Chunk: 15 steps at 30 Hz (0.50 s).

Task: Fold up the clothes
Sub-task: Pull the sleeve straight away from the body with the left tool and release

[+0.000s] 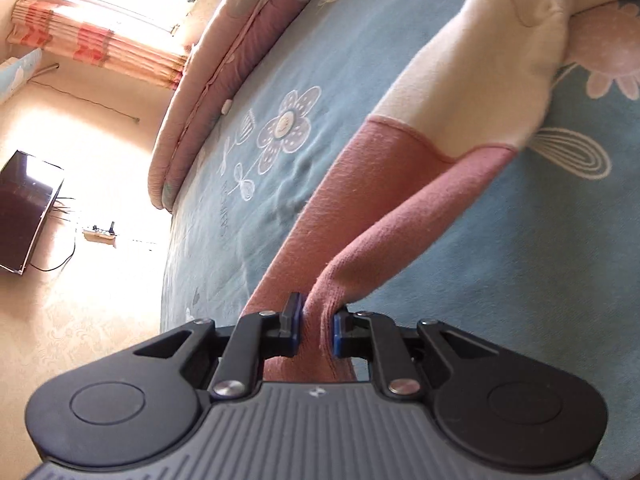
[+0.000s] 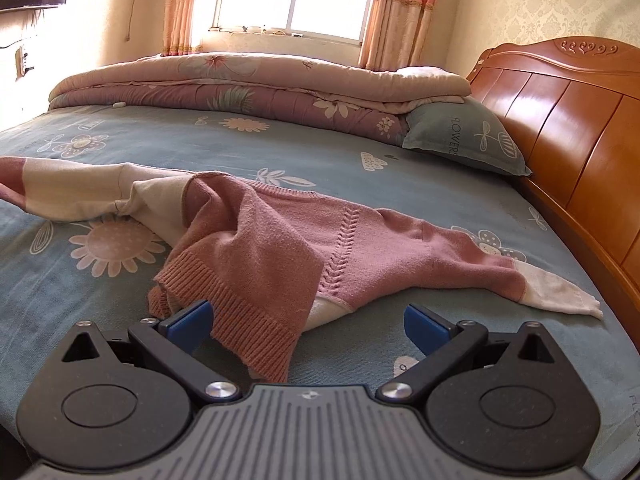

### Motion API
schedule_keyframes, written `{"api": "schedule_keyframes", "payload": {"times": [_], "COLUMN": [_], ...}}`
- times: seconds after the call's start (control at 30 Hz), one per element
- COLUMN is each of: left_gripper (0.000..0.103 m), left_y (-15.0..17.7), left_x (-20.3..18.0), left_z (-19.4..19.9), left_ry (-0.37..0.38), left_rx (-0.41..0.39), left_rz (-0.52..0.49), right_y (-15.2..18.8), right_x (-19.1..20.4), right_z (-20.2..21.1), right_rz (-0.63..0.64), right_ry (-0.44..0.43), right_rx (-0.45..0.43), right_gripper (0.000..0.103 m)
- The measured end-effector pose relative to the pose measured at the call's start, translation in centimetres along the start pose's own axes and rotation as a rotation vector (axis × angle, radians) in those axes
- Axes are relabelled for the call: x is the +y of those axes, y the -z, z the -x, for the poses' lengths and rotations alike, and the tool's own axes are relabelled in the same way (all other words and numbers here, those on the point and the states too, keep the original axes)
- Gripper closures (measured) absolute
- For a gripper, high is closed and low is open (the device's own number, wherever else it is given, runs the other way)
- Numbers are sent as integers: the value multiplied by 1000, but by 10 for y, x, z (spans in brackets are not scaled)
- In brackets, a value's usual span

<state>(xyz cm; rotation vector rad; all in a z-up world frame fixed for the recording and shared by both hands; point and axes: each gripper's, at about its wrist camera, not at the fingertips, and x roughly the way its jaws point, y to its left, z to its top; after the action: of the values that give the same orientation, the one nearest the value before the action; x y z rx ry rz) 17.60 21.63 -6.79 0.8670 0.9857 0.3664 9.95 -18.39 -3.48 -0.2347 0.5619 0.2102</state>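
Pink-and-cream knit sweater, crumpled, sleeves outstretched

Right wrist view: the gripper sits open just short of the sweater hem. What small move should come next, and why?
Probably ease the right gripper forward and close on the ribbed hem lying between its open fingers. The left gripper is shut on a pink sleeve, while the sweater lies bunched on the blue bedsheet, so a second hold should let it be spread flat.

Left gripper pinching pink sleeve, blue bedsheet
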Motion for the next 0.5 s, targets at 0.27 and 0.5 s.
{"api": "schedule_keyframes", "payload": {"times": [0.27,0.5], "left_gripper": [81,79], "left_y": [7,39], "left_x": [18,42], "left_z": [-48,-89], "left_ry": [36,15], "left_rx": [71,223], "left_rz": [34,190], "right_y": [-7,-9], "right_x": [15,20], "right_z": [4,2], "right_rz": [50,77], "right_ry": [1,12], "right_rx": [5,20], "right_gripper": [0,0]}}
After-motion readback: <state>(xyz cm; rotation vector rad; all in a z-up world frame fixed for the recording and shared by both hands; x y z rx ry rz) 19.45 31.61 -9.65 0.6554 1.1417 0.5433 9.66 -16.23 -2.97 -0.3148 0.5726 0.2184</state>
